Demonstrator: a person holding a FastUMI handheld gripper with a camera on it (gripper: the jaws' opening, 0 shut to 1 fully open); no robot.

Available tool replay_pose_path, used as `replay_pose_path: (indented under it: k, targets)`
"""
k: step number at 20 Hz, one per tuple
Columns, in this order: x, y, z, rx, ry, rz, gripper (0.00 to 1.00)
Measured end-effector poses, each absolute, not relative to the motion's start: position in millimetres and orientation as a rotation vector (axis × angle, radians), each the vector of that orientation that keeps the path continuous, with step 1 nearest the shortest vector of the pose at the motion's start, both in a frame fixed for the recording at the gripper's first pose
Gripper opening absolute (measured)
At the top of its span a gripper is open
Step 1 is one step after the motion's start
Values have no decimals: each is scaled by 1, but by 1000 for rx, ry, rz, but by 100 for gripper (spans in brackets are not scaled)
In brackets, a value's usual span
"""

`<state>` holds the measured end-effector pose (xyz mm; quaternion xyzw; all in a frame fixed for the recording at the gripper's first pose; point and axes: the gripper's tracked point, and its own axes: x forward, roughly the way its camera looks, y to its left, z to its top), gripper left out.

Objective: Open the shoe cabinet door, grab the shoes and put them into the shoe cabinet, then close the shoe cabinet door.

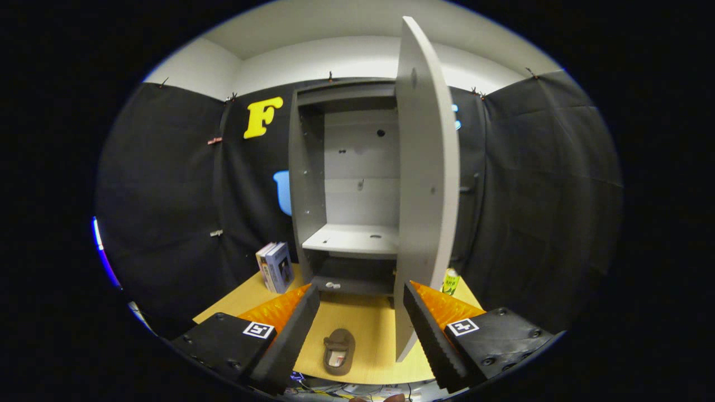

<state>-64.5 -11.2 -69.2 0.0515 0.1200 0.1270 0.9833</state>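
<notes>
The grey shoe cabinet (313, 184) stands upright on the wooden table beyond my fingers. Its door (424, 184) is swung wide open toward me, edge-on, hinged on the right side. Inside, a bare pale shelf (353, 238) sits about halfway up, with a darker compartment beneath it. A single brown shoe (339, 350) lies flat on the table between my fingers, a little short of the cabinet's base. My gripper (362, 298) is open and holds nothing; its right finger is next to the lower edge of the door.
A small stack of blue-and-white books (275, 267) leans on the table left of the cabinet. A green-yellow can (450, 281) stands behind the door on the right. The wooden table (368, 324) ends near me, with cables below its front edge.
</notes>
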Motion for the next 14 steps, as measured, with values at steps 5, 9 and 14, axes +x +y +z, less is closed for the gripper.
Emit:
replay_pose_path:
  k: [5,9,14]
  targets:
    - [-60,51,-185,100,483,365,99]
    - [-62,79,-295,64,659,390,99]
    - [-40,99,-378,51,769,403,98]
